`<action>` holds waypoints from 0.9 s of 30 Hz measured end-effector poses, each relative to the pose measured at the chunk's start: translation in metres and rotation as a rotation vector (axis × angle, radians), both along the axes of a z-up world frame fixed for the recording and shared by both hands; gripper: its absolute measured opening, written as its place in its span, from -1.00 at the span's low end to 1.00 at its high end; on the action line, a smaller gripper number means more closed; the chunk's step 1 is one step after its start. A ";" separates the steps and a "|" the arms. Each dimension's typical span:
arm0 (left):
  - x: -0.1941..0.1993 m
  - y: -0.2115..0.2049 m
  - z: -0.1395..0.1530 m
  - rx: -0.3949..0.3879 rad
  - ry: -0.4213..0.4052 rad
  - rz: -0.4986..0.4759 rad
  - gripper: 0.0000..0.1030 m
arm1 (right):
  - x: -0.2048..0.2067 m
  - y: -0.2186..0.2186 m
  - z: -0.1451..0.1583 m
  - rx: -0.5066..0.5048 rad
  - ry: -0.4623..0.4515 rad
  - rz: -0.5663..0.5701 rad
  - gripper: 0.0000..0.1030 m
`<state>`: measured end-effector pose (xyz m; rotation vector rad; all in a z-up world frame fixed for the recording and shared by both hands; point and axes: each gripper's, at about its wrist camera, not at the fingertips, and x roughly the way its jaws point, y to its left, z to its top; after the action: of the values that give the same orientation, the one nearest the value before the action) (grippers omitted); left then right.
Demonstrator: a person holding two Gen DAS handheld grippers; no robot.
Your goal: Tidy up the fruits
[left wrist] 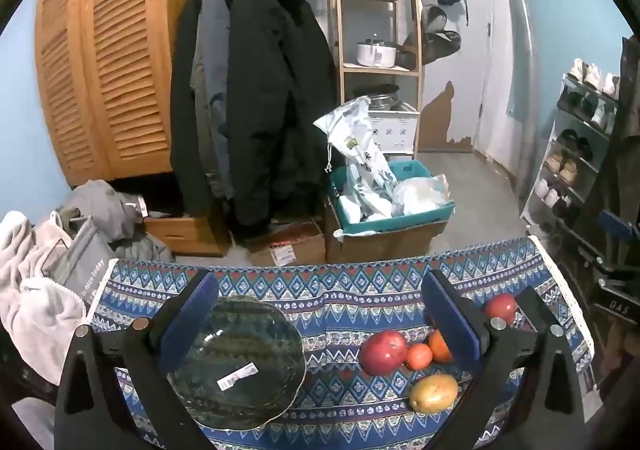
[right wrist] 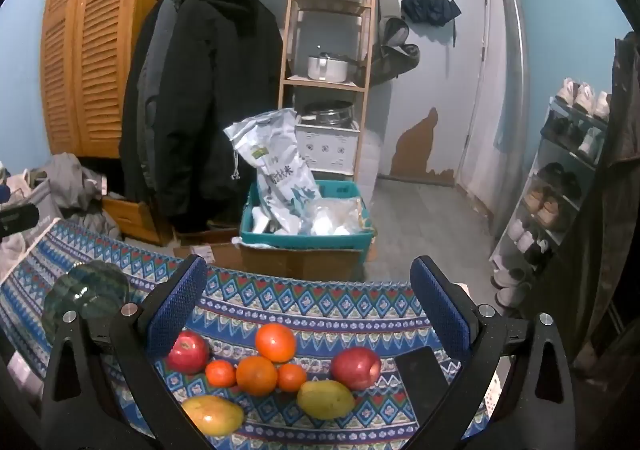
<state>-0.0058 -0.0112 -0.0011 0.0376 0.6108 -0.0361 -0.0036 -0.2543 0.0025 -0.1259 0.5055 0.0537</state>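
From the left wrist, the left gripper (left wrist: 320, 314) hangs over the table (left wrist: 344, 290) with its jaws spread wide and nothing between the pads. The dark glass plate (left wrist: 240, 362) sits toward the table's left edge and holds no fruit; only a white sticker shows on it. So the sorting looks not yet begun. To the right of the plate, well apart from it, lie a red apple (left wrist: 383, 352), a small orange (left wrist: 419, 356), a bigger orange (left wrist: 439, 346) partly hidden by the right finger, and a mango (left wrist: 434, 394) nearer the front edge. Another apple (left wrist: 501, 308) lies toward the right edge.

From the right wrist, the right gripper (right wrist: 308, 306) is also fully open and empty, poised above the fruit. Here the whole pile shows: two apples (right wrist: 188, 357) (right wrist: 356, 368), a cluster of oranges (right wrist: 276, 342), and two mangoes (right wrist: 214, 415) (right wrist: 326, 399) along the front edge. All of it is left to move, presumably onto the plate (right wrist: 86, 296), which shows near the far left corner. A dark flat thing, possibly a phone (right wrist: 420, 374), lies just right of the fruit, close to the right finger. The fruits touch one another in the cluster, so picking one may nudge its neighbours.
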 end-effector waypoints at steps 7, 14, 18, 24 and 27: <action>0.000 0.007 0.002 -0.008 -0.011 0.000 0.99 | 0.000 -0.002 0.001 -0.015 -0.006 -0.025 0.94; 0.000 0.007 0.003 -0.020 -0.013 -0.001 0.99 | 0.001 0.000 0.001 -0.011 -0.007 -0.016 0.94; 0.000 0.008 0.002 -0.017 -0.013 -0.001 0.99 | -0.001 0.000 0.003 -0.015 0.000 0.008 0.94; -0.001 0.007 0.002 -0.021 -0.012 -0.002 0.99 | -0.001 0.000 0.001 -0.023 0.000 0.016 0.94; 0.000 0.007 0.002 -0.022 -0.009 -0.003 0.99 | -0.001 0.000 0.001 -0.022 0.001 0.017 0.94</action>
<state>-0.0057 -0.0039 0.0011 0.0174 0.6012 -0.0455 -0.0050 -0.2539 0.0032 -0.1517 0.5064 0.0648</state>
